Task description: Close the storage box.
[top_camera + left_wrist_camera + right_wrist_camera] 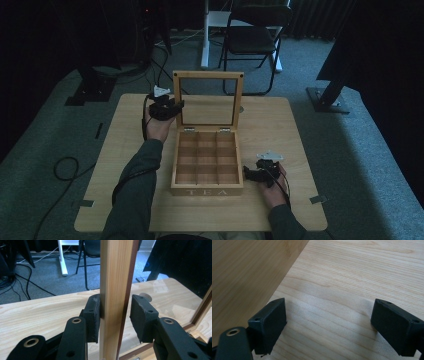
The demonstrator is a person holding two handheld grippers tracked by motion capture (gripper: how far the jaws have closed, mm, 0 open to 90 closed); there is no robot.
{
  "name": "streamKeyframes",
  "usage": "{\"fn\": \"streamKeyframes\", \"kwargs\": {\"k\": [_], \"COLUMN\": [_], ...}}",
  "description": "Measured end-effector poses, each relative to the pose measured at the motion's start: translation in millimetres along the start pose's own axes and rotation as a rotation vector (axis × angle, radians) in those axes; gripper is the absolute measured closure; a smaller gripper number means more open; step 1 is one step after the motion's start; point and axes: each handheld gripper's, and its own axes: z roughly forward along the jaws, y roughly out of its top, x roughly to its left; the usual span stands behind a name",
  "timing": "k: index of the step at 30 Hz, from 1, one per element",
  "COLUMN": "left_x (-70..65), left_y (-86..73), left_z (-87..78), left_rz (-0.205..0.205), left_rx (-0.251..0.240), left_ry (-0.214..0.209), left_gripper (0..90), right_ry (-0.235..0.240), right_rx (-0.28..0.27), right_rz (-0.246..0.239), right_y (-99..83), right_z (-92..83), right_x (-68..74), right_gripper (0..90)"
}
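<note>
A wooden tea box (207, 187) marked TEA stands mid-table, its compartments bare and its glass-paned lid (208, 75) raised upright. My left gripper (177, 106) sits at the lid's left side rail. In the left gripper view the gripper (115, 317) is shut on that upright wooden rail (115, 277), one pad on each face. My right gripper (248, 173) rests on the table beside the box's right wall, near the front. In the right gripper view the gripper (328, 322) is open over bare tabletop, and the box wall (244, 277) rises on its left.
The light wooden table (280, 125) has free surface on both sides of the box. Beyond its far edge stand a black folding chair (252, 35) and a white post (205, 35). Dark stand bases (327, 95) and cables (65, 167) lie on the grey carpet.
</note>
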Motion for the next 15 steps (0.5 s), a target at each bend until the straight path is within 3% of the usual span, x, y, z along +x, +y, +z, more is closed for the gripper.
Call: {"fn": "streamKeyframes", "kwargs": {"k": [15], "left_x": [-8.3], "left_y": [-11.2], "left_z": [-21.6], "left_rz": [0.009], "left_rx": [-0.025], "left_ry": [-0.026], "left_gripper": [55.7], "right_ry": [0.000], "right_rx": [-0.001], "right_rz": [0.000], "right_y": [0.0], "right_z": [0.1], "right_x": [0.0], "right_gripper": [12.7]}}
